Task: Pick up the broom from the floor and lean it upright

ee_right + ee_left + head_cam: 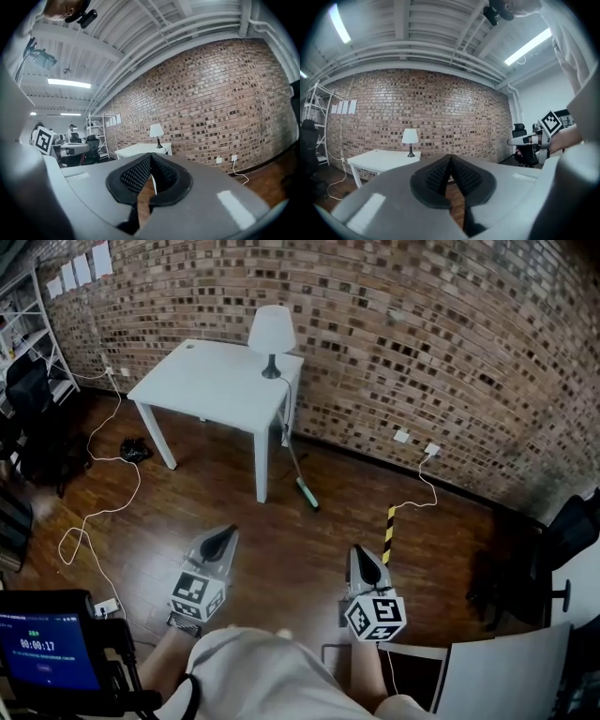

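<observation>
**Grippers closed and empty, broom point(307, 491) waits by the tabletop point(211, 381)**

Head view: Seen from above, the left gripper point(226, 532) and right gripper point(360, 552) are held side by side over the dark wooden floor point(281, 559), each pointing toward the brick wall point(403, 334). Both have their jaws pressed together with nothing between them. The broom is well ahead of them. Its teal head rests on the floor just beside the front leg of the white tabletop, and its thin handle runs up toward the tabletop's edge. Whether it leans there or lies flat cannot be told from this angle. A white lamp point(271, 332) stands at the tabletop's far corner. A white cable point(98, 460) loops over the floor at left, and a strip of yellow-and-black tape point(388, 533) lies near the right gripper.

Left gripper view: The black ribbed pads point(440, 176) meet at their tips and hold nothing. Beyond them are the lamp point(410, 137) and the tabletop point(379, 158) against the brick wall. At the right edge the right gripper point(520, 139) shows with its marker cube point(551, 123), in front of an office chair point(524, 152).

Right gripper view: Here too the pads point(136, 176) are closed on nothing. The lamp point(156, 131) and tabletop point(140, 150) sit ahead, white shelving point(96, 133) to their left, and a wall socket point(233, 158) low on the bricks at right.
</observation>
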`<state>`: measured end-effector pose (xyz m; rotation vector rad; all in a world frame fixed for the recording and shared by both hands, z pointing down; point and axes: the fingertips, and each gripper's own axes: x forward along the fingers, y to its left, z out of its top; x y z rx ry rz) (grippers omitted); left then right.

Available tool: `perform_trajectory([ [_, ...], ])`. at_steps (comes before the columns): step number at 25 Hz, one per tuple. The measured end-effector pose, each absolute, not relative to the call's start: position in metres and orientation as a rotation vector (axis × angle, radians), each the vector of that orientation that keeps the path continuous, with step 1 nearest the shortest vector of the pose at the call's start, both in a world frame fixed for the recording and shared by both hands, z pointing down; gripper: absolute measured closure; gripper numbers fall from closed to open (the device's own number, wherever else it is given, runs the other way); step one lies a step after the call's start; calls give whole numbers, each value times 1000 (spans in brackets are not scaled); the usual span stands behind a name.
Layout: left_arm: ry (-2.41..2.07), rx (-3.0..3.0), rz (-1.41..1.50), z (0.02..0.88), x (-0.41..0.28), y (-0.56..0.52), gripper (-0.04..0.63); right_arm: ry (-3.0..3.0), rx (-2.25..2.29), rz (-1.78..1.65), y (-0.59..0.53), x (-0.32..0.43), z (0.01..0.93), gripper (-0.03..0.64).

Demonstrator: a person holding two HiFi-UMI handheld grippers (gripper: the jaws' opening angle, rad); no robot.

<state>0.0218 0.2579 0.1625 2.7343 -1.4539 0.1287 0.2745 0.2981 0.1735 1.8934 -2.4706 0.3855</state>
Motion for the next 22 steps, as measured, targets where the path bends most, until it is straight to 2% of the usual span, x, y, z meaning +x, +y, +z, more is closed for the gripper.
perform_trajectory([
  [10, -1429, 2789, 135, 156, -19, 243, 594, -2496, 1840, 279, 281, 214, 156, 606],
  [22, -1392, 2800, 106, 162, 0, 231, 594, -2418, 1816, 191, 270, 212, 152, 606],
])
